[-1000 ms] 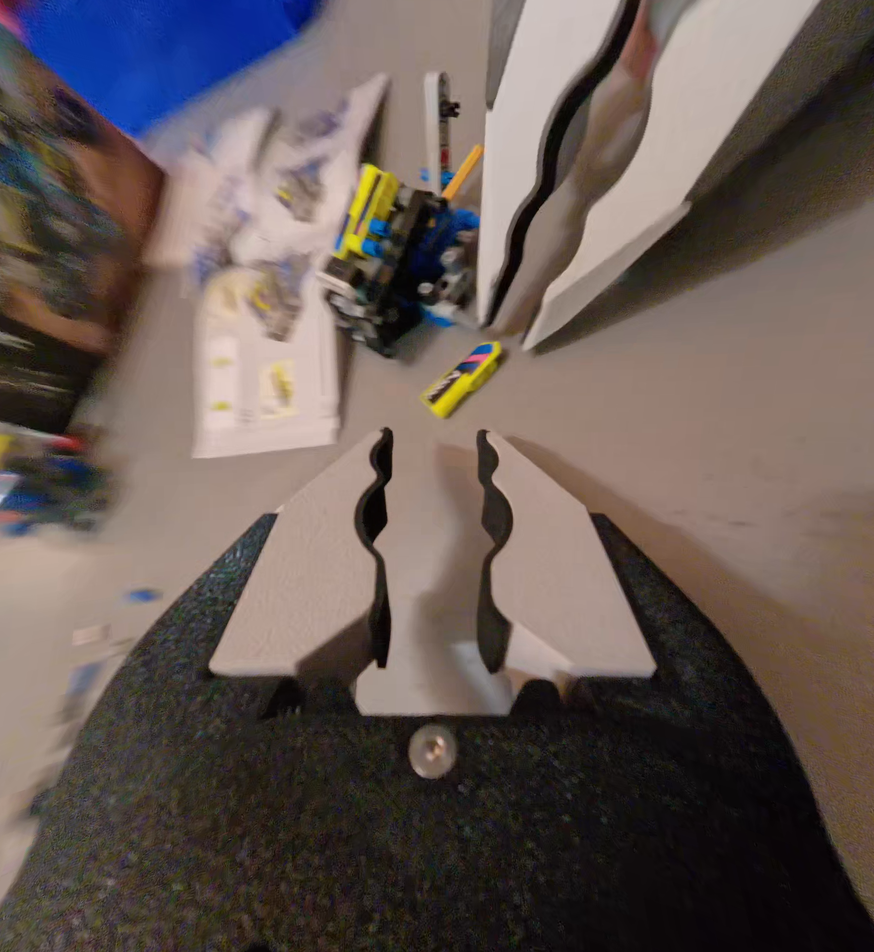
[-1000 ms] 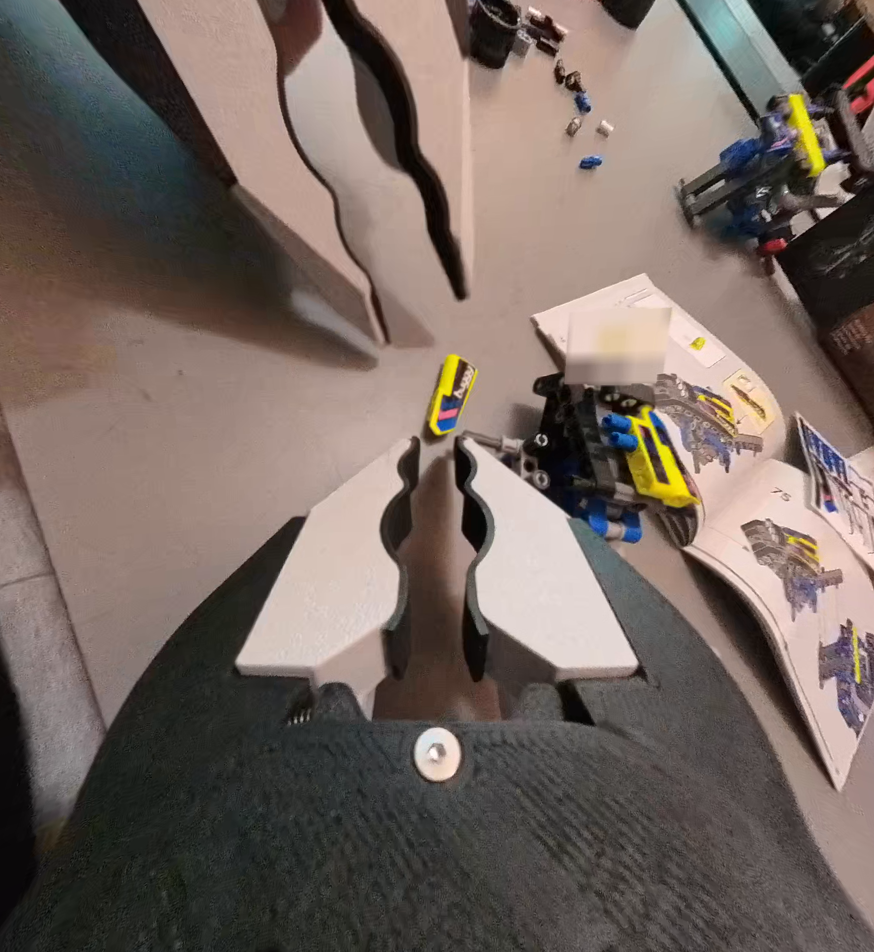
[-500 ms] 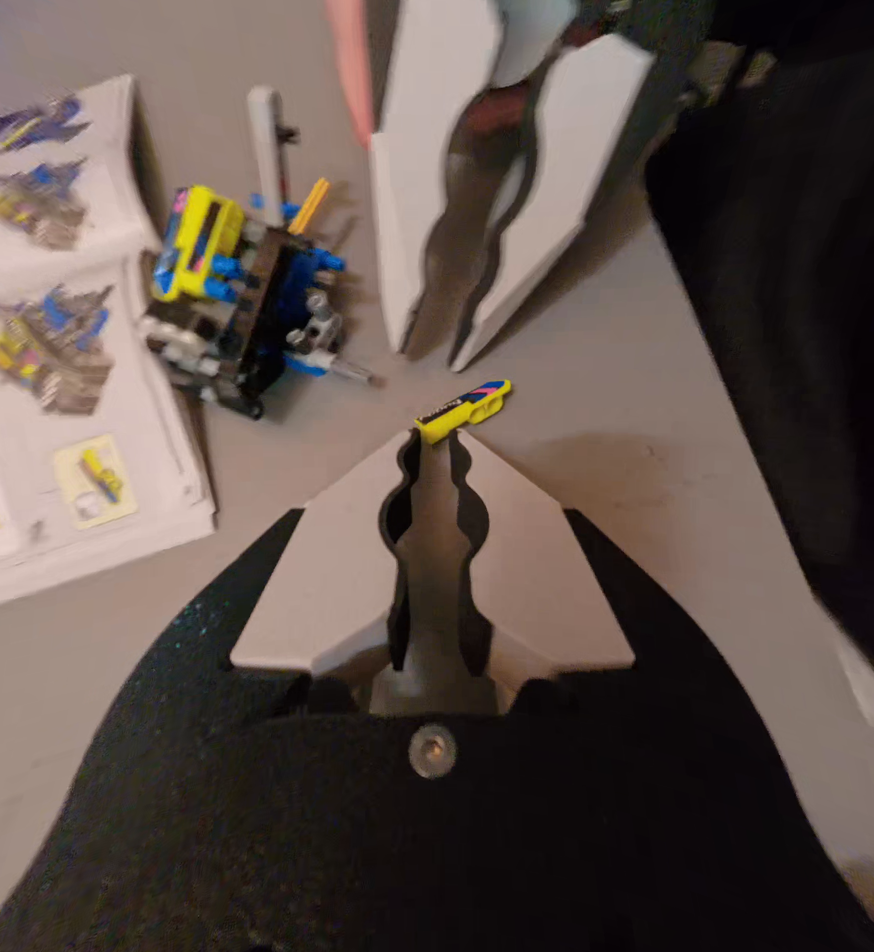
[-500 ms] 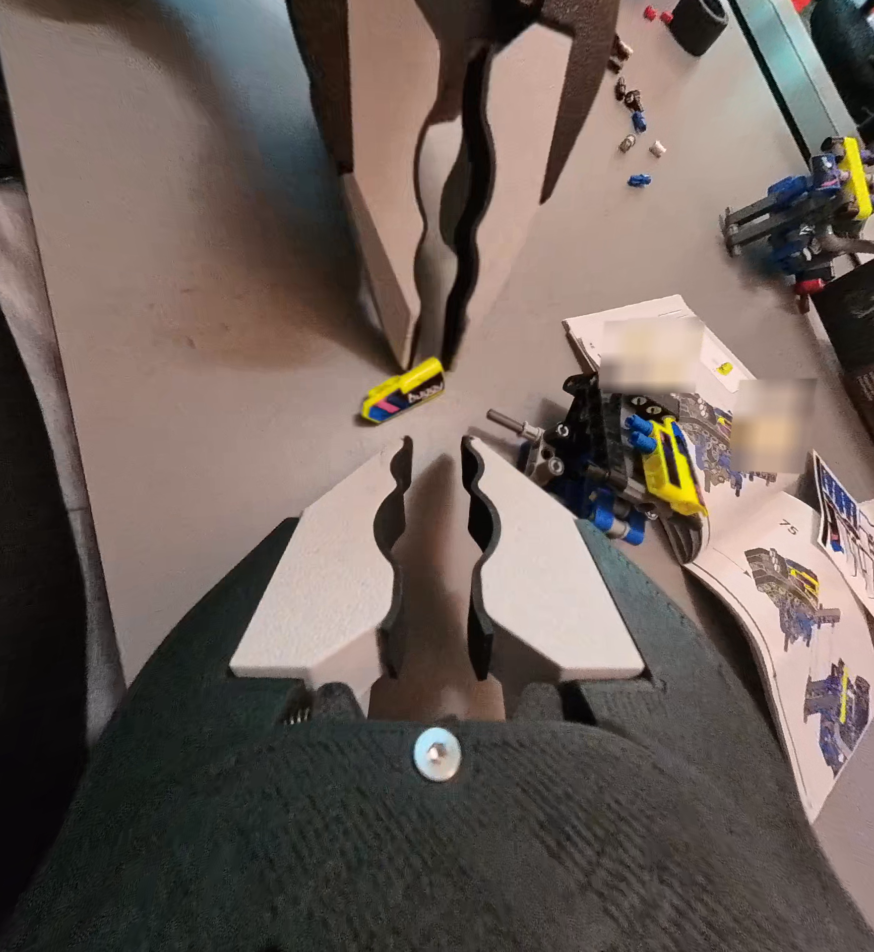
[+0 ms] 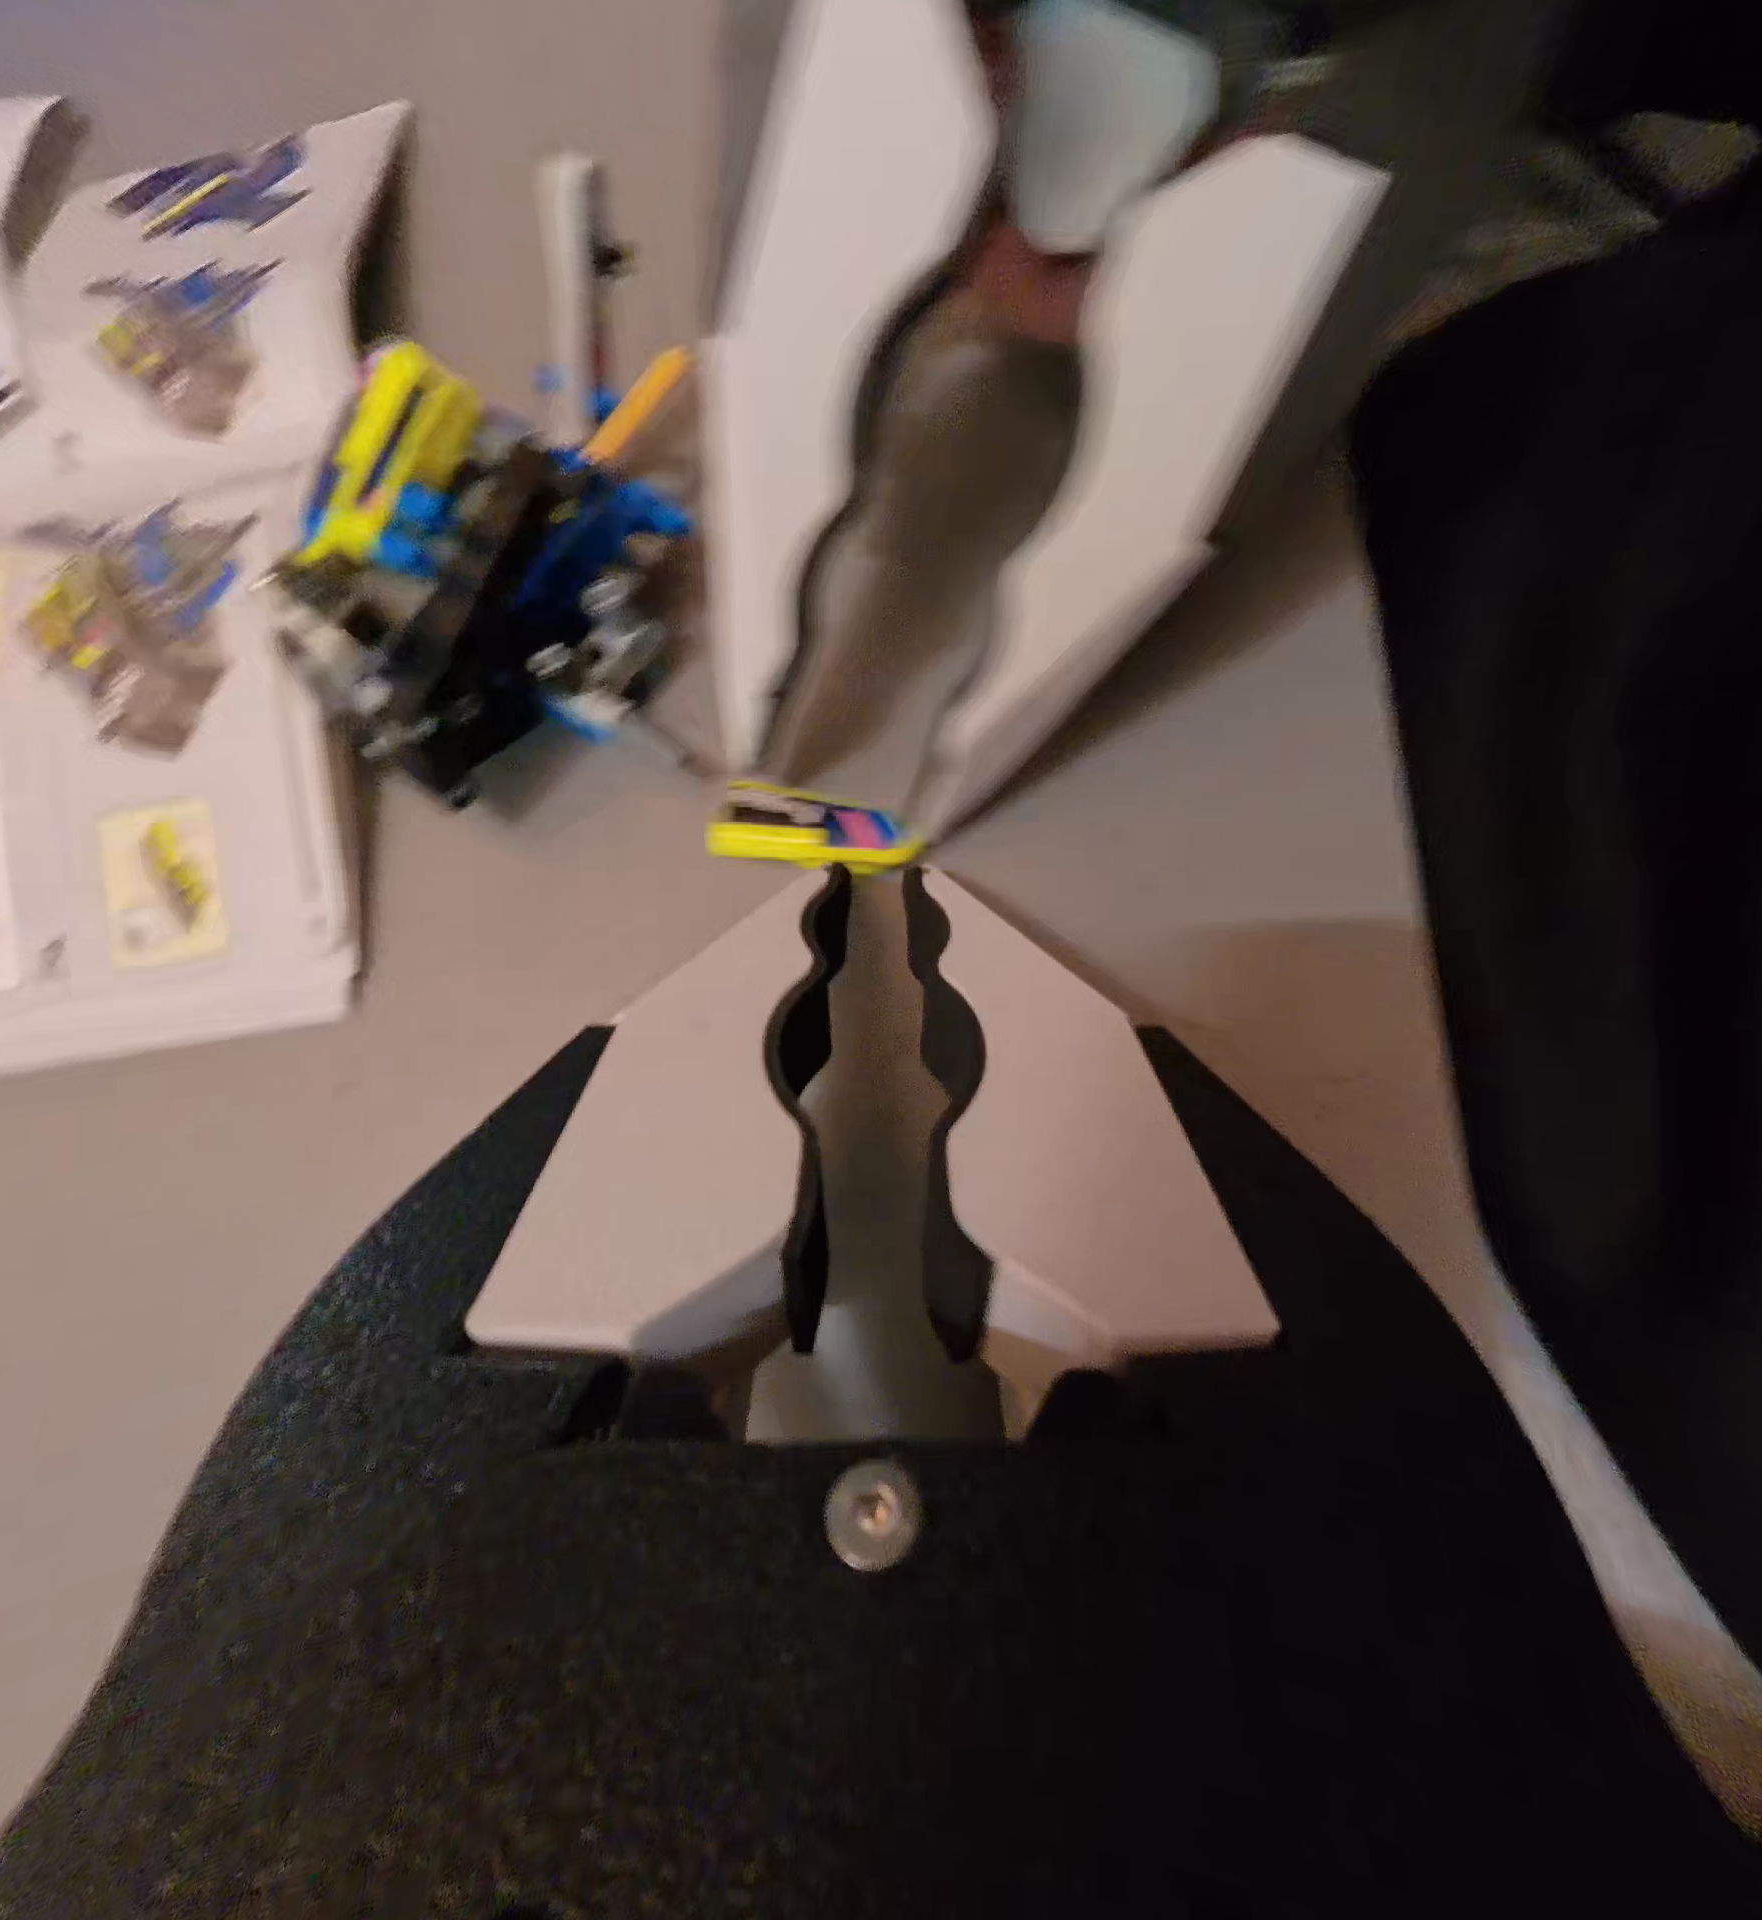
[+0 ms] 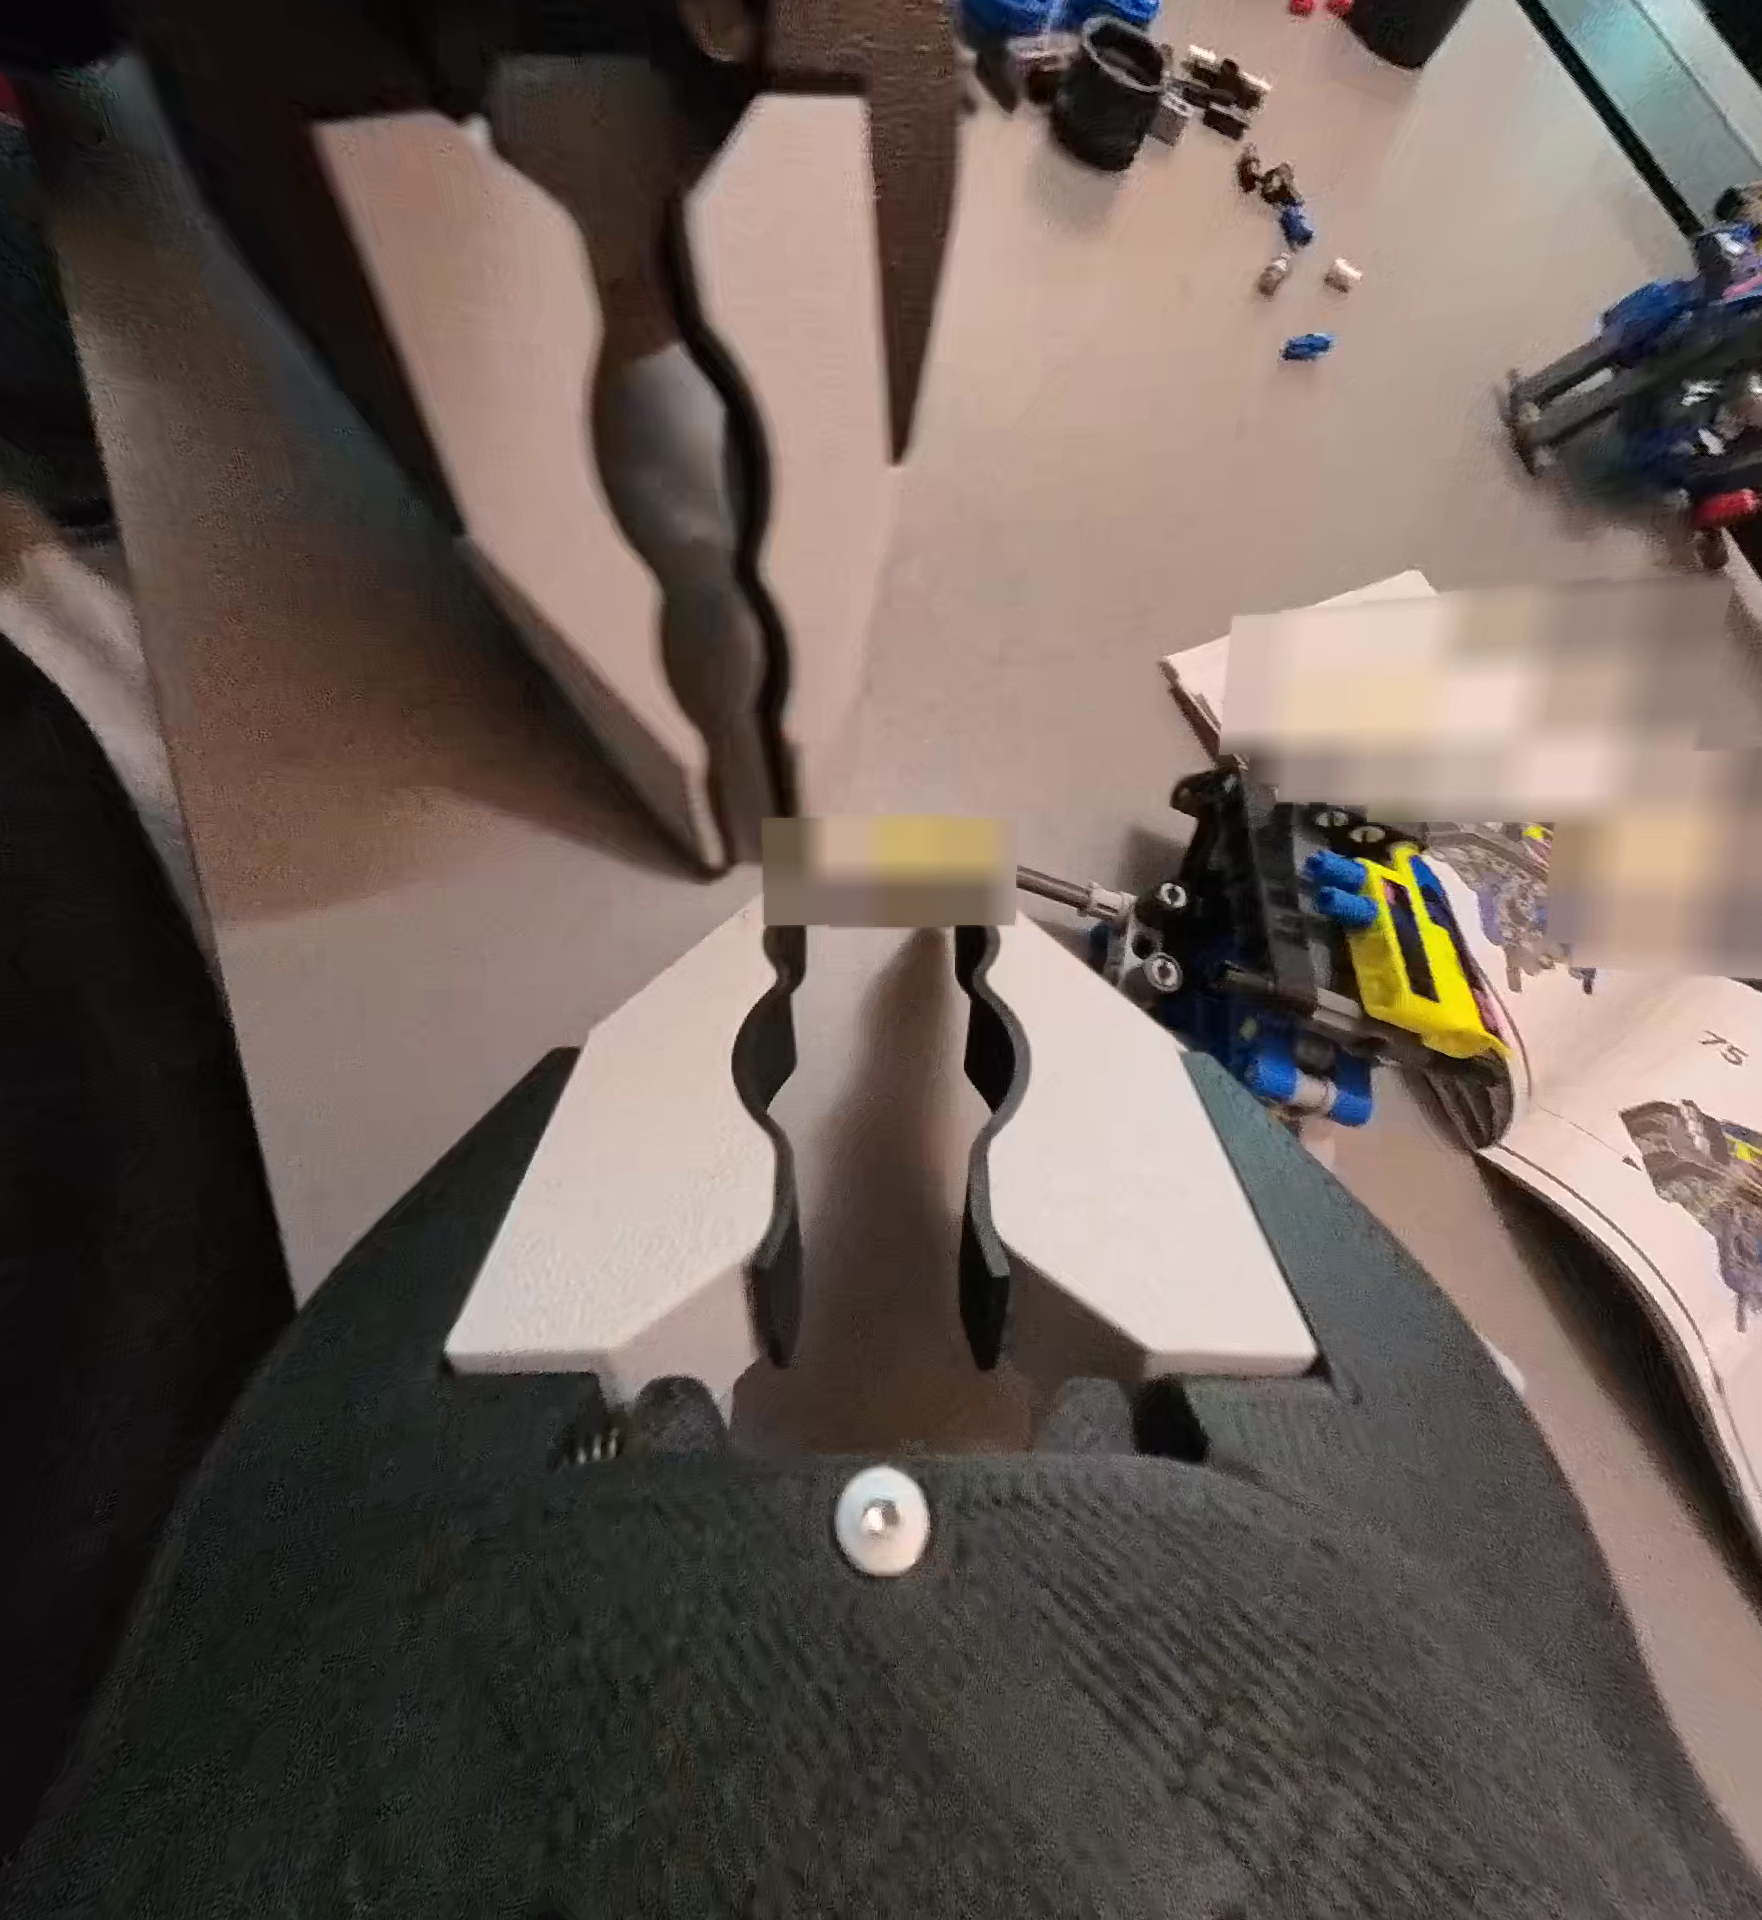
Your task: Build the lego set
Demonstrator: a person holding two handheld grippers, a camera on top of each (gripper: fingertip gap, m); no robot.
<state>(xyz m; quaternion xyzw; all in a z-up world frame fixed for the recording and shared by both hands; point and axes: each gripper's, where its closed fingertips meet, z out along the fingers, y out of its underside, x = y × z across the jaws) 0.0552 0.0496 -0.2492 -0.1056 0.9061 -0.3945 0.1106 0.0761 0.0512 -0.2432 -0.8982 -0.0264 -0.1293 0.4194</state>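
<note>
Since half a second ago, both grippers have closed in on the small yellow plastic piece [image 5: 812, 837] with pink and blue stripes; its print is unreadable. Left gripper [image 5: 869, 881], jaws narrowly apart, touches its near edge, pinch unclear. Right gripper [image 6: 877, 935] stands wider open just beside it, on the grey table [image 5: 181, 1195].

Both wrist cameras look steeply down, close over the grey tabletop [image 5: 181, 1247], facing each other across the small yellow striped brick piece [image 5: 815, 836] near each frame's centre.
</note>
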